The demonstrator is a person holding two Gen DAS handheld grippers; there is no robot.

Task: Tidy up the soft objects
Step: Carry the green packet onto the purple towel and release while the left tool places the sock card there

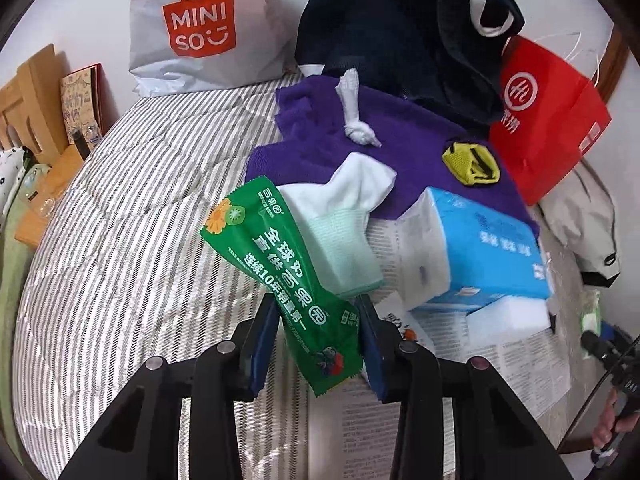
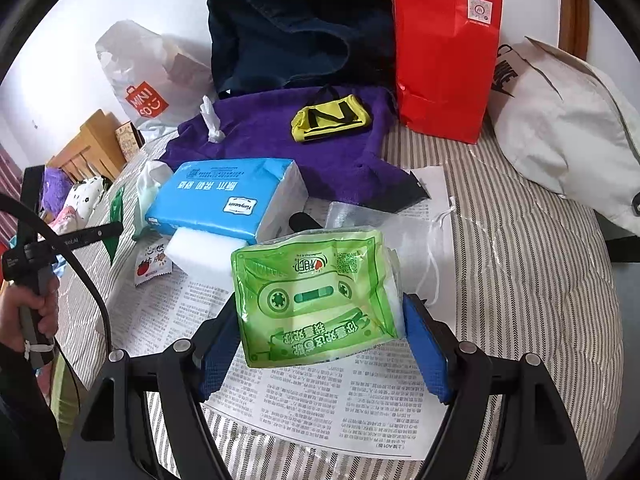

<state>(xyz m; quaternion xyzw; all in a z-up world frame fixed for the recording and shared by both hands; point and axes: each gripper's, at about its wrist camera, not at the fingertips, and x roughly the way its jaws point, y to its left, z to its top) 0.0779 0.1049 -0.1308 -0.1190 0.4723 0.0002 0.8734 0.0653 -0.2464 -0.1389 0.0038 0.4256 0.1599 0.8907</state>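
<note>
My left gripper [image 1: 320,346] is shut on the lower end of a long green sachet [image 1: 280,264], which sticks up and to the left above the striped bed [image 1: 120,240]. A white and mint sock [image 1: 344,220] lies just behind the sachet, against a purple towel [image 1: 400,140]. My right gripper [image 2: 320,344] is shut on a green tissue pack [image 2: 316,300] with a cassette print, held over a newspaper [image 2: 320,408]. A blue tissue pack [image 2: 228,200] rests on a white foam block [image 2: 200,254] ahead of it.
On the towel [image 2: 272,136] lie a yellow pouch [image 2: 332,118] and a knotted white cloth [image 2: 212,120]. Behind stand a navy tote [image 2: 288,40], a red paper bag [image 2: 444,40] and a Miniso bag [image 1: 200,24]. A pale cap [image 2: 560,120] lies right, a wooden headboard [image 1: 28,100] left.
</note>
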